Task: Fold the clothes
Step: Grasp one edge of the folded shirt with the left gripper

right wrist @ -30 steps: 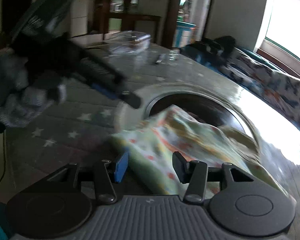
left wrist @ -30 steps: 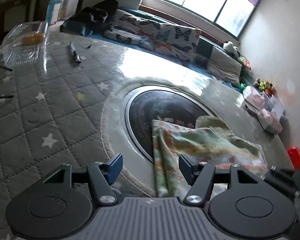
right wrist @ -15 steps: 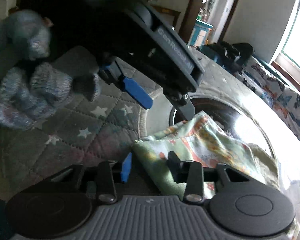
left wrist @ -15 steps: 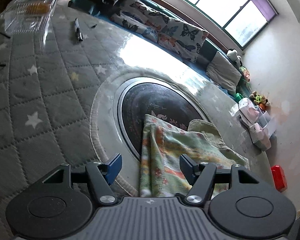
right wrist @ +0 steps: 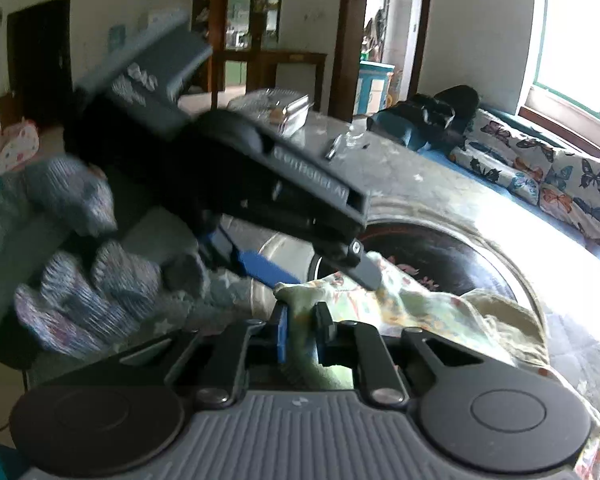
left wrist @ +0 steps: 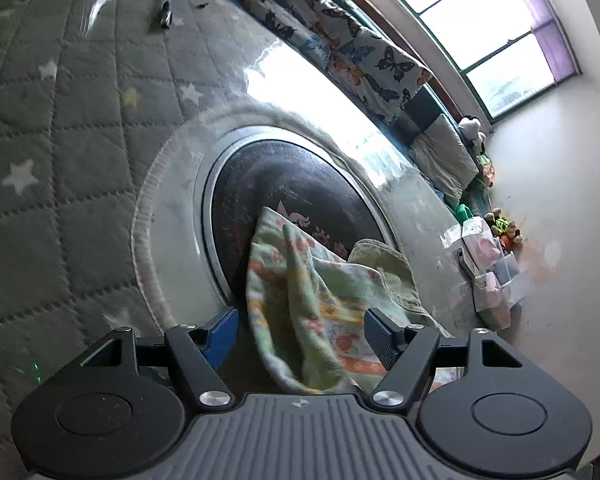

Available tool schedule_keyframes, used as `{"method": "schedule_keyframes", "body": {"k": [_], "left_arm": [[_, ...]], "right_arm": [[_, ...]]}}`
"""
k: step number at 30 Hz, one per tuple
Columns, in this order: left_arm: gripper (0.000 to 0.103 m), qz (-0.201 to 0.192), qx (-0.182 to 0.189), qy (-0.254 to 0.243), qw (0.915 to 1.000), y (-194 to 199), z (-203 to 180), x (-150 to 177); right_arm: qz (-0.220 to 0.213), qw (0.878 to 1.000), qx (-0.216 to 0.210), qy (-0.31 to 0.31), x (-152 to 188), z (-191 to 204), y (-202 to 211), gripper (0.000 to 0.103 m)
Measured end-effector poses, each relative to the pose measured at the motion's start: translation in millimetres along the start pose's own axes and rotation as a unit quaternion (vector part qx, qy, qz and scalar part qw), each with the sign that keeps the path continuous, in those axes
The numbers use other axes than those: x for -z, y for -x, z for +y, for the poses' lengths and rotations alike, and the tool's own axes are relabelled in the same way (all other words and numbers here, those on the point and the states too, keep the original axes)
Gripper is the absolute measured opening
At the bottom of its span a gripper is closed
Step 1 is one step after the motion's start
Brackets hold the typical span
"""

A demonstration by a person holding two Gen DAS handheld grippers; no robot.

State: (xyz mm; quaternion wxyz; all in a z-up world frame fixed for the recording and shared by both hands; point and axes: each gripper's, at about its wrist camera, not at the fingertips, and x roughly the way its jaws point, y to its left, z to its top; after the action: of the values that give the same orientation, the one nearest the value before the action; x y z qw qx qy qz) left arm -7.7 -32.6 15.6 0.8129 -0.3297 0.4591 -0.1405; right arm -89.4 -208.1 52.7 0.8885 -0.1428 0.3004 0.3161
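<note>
Pale green printed cloth, patterned with orange, yellow and red motifs, lay crumpled and partly folded over itself. Draped across the near edge of a dark round inset ringed in metal, with its far corner reaching onto the dark disc. Bunched into soft ridges toward the near side, one corner pulled up into a tight gather. Second piece, plain olive-beige with a ribbed edge, lay just behind and partly under the printed one, touching it, slightly humped.
</note>
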Motion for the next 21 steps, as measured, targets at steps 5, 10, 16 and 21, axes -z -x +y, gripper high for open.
{"method": "schedule_keyframes", "body": {"k": [5,10,16,21], "left_arm": [[0.070,0.008,0.009,0.028,0.9995,-9.0,-0.3,2.3],[0.040,0.022,0.012,0.052,0.9984,-19.1,2.1,4.8],[0.014,0.031,0.005,0.070,0.9971,-25.9,9.1,6.9],[0.013,0.030,0.001,0.064,0.9975,-26.4,8.1,6.4]], "right_arm": [[-0.005,1.000,-0.009,-0.004,3.6,-4.5,7.0,0.012],[-0.009,1.000,-0.018,-0.008,6.5,-3.5,11.8,0.012],[-0.006,0.999,-0.031,-0.018,10.9,-9.1,13.1,0.017],[-0.009,0.999,-0.011,-0.038,16.9,-25.1,26.1,0.022]]}}
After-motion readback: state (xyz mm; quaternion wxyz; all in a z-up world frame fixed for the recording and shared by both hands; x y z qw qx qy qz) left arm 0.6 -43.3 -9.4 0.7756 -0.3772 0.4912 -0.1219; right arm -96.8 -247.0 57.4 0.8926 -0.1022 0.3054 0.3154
